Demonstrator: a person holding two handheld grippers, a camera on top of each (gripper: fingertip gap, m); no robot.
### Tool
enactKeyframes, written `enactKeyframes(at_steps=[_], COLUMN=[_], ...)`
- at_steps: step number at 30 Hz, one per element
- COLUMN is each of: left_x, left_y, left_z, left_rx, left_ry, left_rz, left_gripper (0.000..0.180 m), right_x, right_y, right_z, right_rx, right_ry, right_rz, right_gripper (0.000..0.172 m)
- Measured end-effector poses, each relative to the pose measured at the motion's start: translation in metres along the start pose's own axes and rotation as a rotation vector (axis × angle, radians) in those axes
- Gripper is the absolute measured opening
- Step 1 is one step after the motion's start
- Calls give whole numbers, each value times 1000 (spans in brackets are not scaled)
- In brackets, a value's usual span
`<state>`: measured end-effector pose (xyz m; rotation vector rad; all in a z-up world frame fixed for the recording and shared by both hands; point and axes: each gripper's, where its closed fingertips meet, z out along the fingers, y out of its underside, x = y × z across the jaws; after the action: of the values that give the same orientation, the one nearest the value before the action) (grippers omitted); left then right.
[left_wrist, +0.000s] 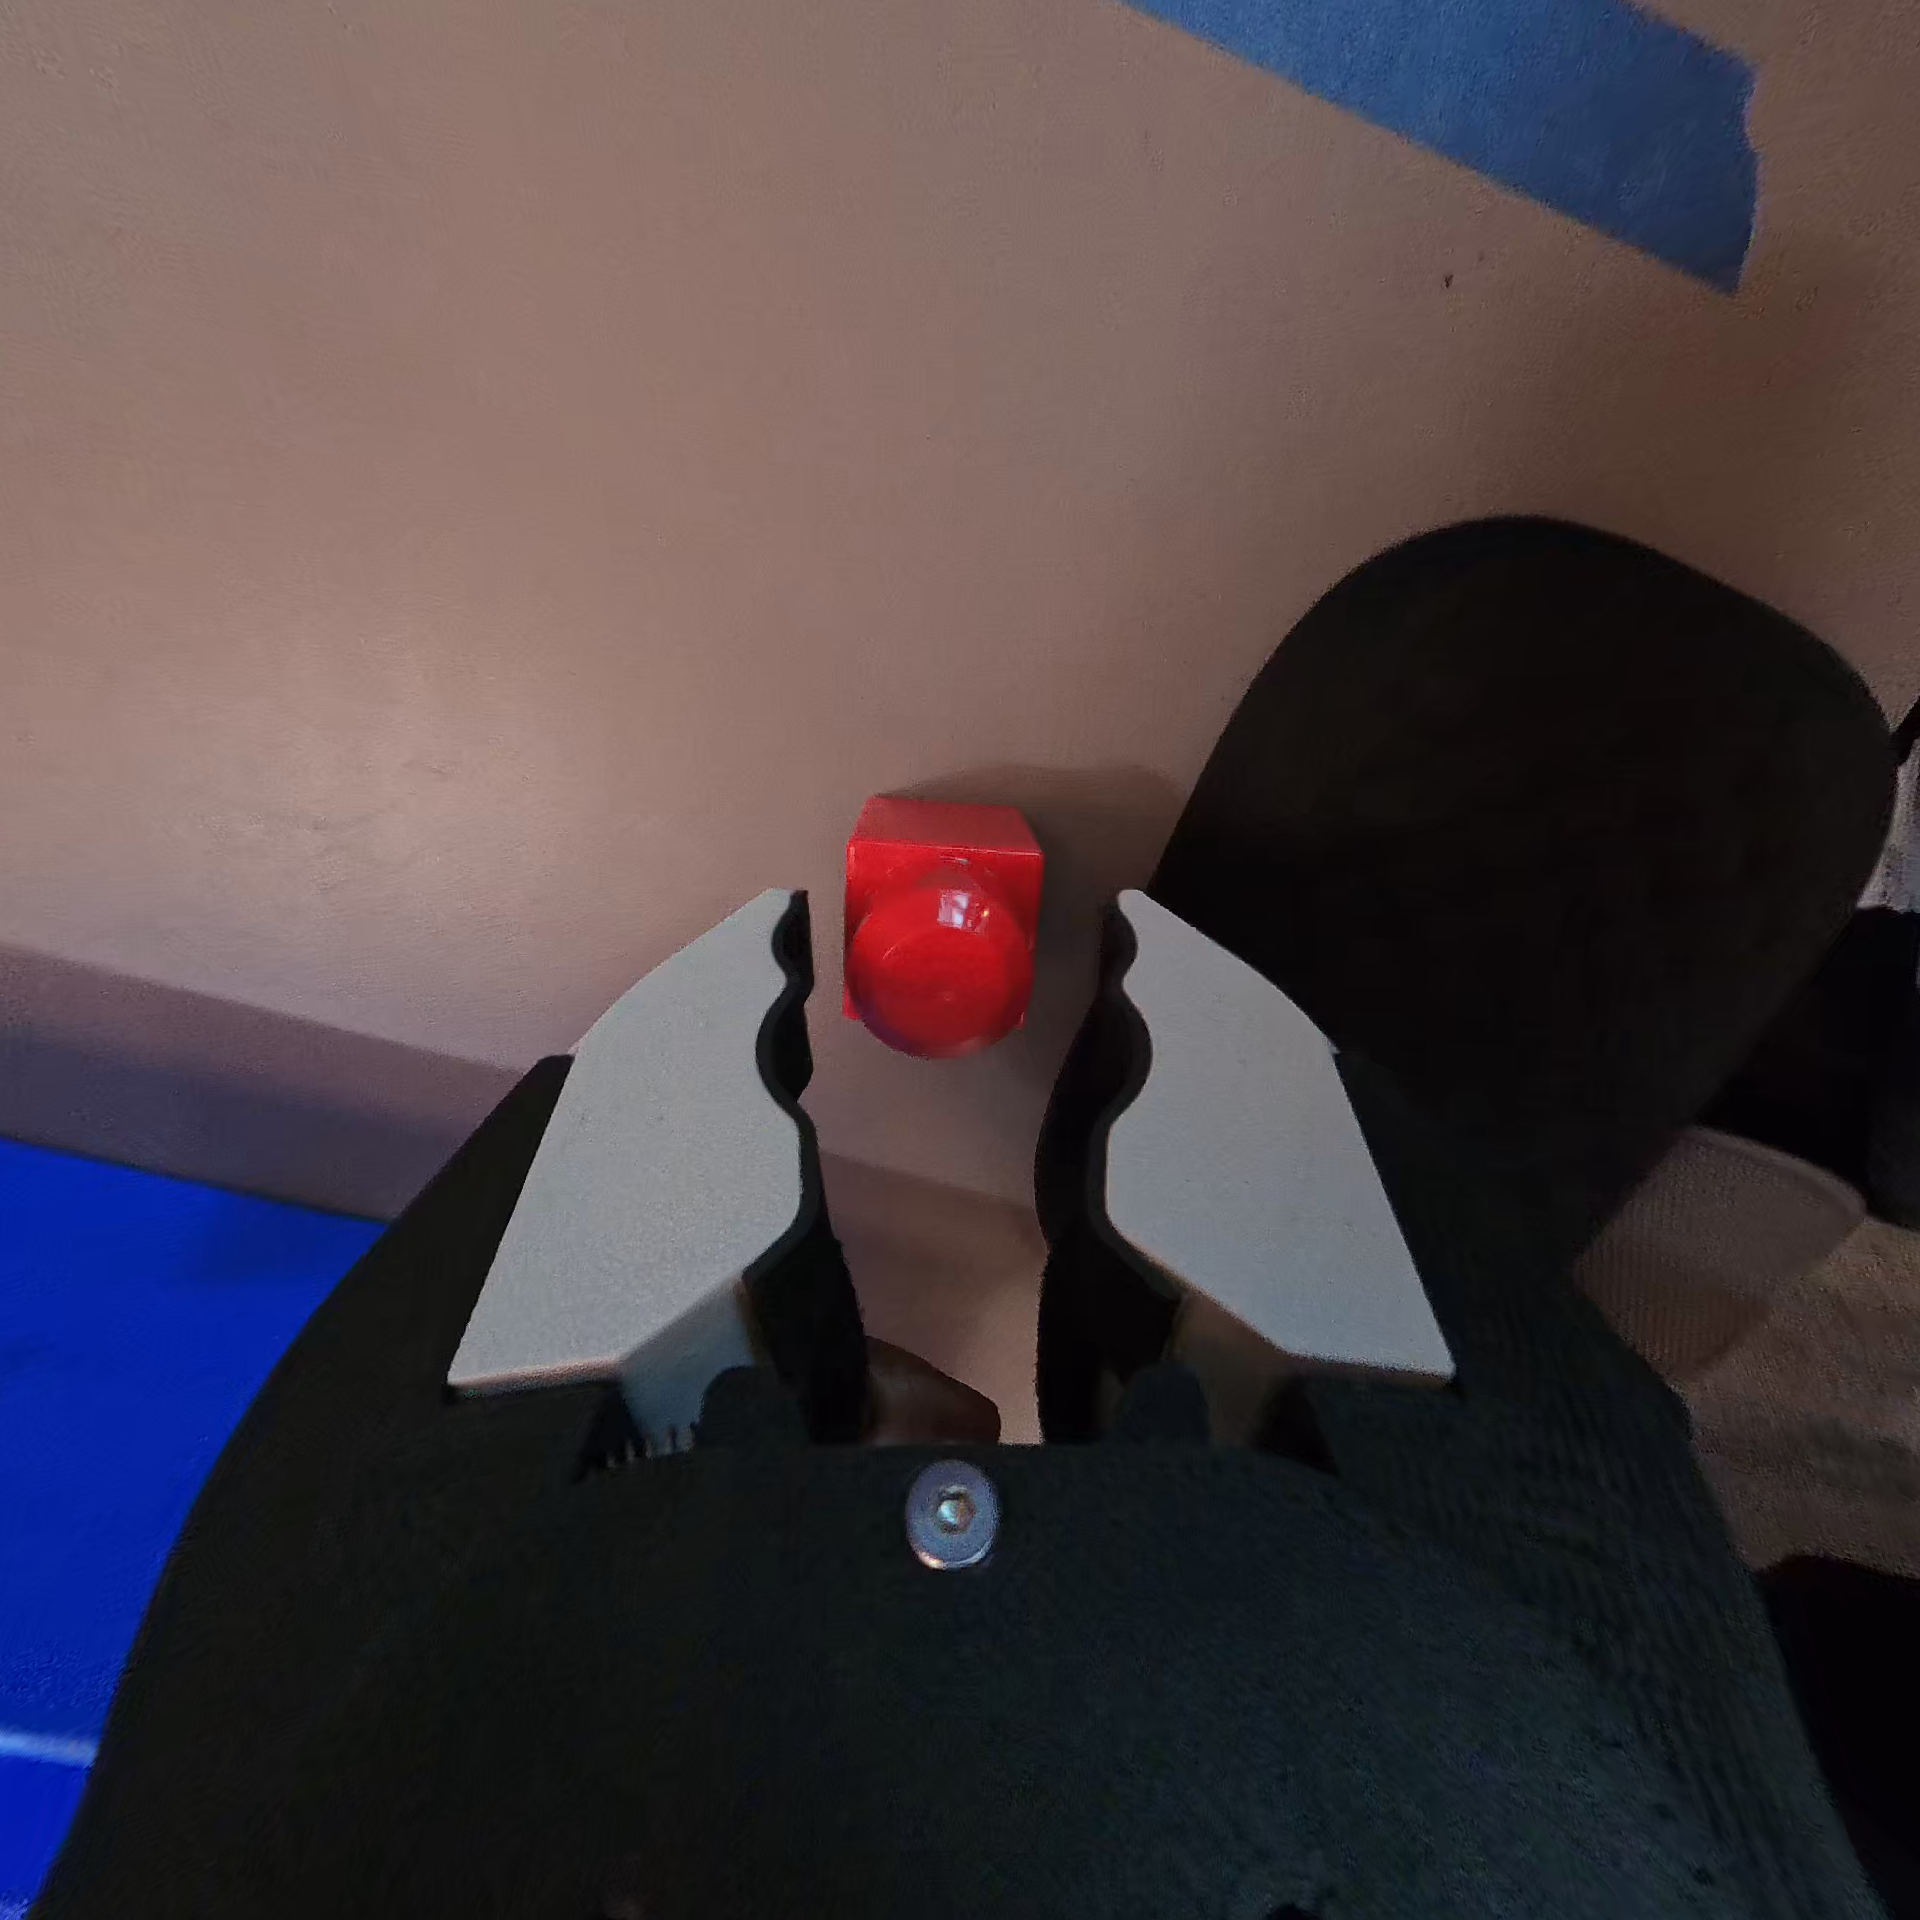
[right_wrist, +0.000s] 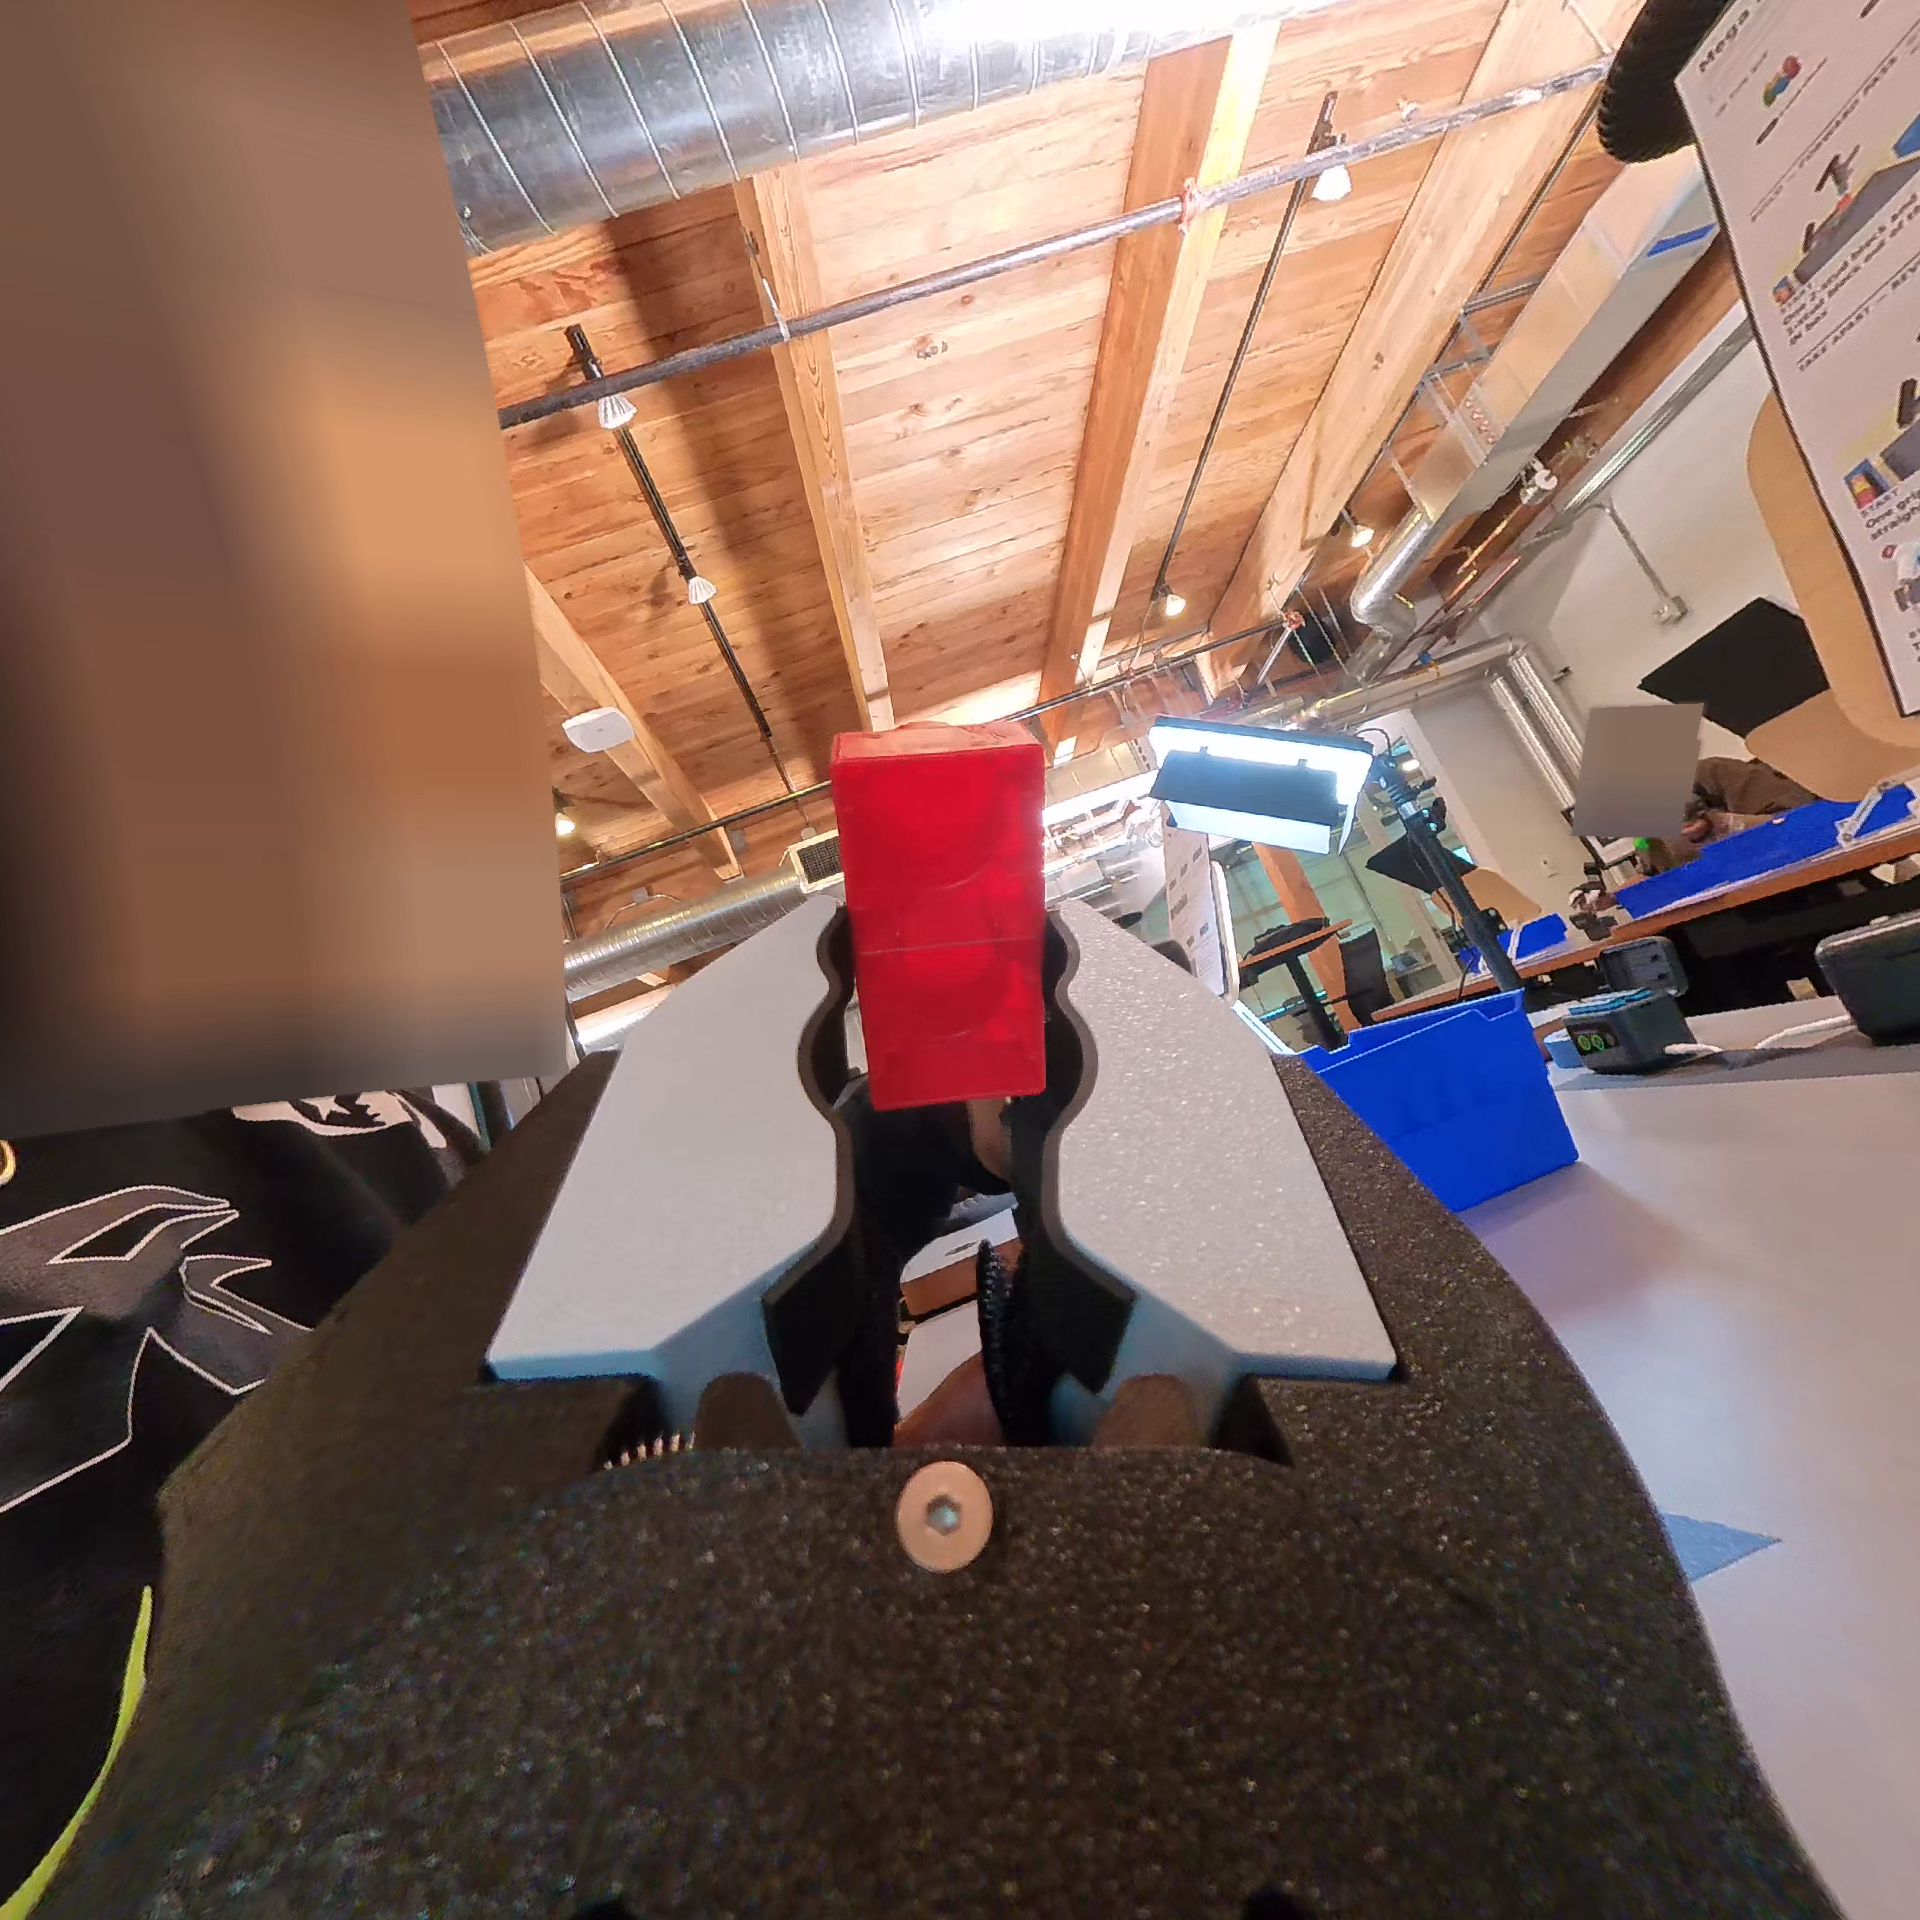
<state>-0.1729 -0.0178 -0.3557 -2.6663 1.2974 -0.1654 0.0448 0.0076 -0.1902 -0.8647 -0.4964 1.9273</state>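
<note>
1. Left gripper (left_wrist: 951, 925): fingers apart, with a red block (left_wrist: 940, 920) sitting between the tips. There is a clear gap on each side, so neither finger (left_wrist: 675, 1122) presses on it. The block's round stud faces the camera.
2. That block rests on a tan worktop (left_wrist: 520, 520). A rounded black shape (left_wrist: 1538, 831) looms just to its right, and a strip of blue tape (left_wrist: 1507, 114) crosses the surface farther off. A bright blue patch (left_wrist: 135, 1351) fills the lower left.
3. Right gripper (right_wrist: 951, 977): fingers clamped on a red brick stack (right_wrist: 940, 914), two pieces joined end to end. The dark pads (right_wrist: 831, 997) press on both sides of the lower piece, and the upper one sticks out past the tips.
4. This gripper tilts upward, so wooden ceiling beams (right_wrist: 1143, 416) and a silver duct (right_wrist: 675, 125) sit behind the stack.
5. Off to the right: a lit lamp panel (right_wrist: 1257, 779), a blue bin (right_wrist: 1444, 1101) on a grey worktop (right_wrist: 1714, 1299), and a printed sheet (right_wrist: 1829, 260) hanging at the edge.
</note>
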Motion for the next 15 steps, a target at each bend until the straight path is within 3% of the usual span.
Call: enactKeyframes(at_steps=[1,3,6,8,10,15], left_x=[1,2,2,0,3,56], left_y=[2,3,-6,-20,-48,-103], left_z=[3,8,4,-9,-33,-117], left_rx=[-17,-27,52,191,451,1163], left_ry=[6,25,27,8,8,267], left_rz=[8,21,6,-12,-45,-67], left_gripper=[52,37,36,36,36,36], right_x=[0,0,0,0,-1,-10], right_y=[0,0,0,1,3,17], right_z=[0,0,0,0,1,7], right_rx=[1,1,-3,-10,-23,-119], right_ry=[0,0,-1,-2,-9,-40], right_rz=[1,3,1,1,1,-45], right_gripper=[35,35,35,35,35,35])
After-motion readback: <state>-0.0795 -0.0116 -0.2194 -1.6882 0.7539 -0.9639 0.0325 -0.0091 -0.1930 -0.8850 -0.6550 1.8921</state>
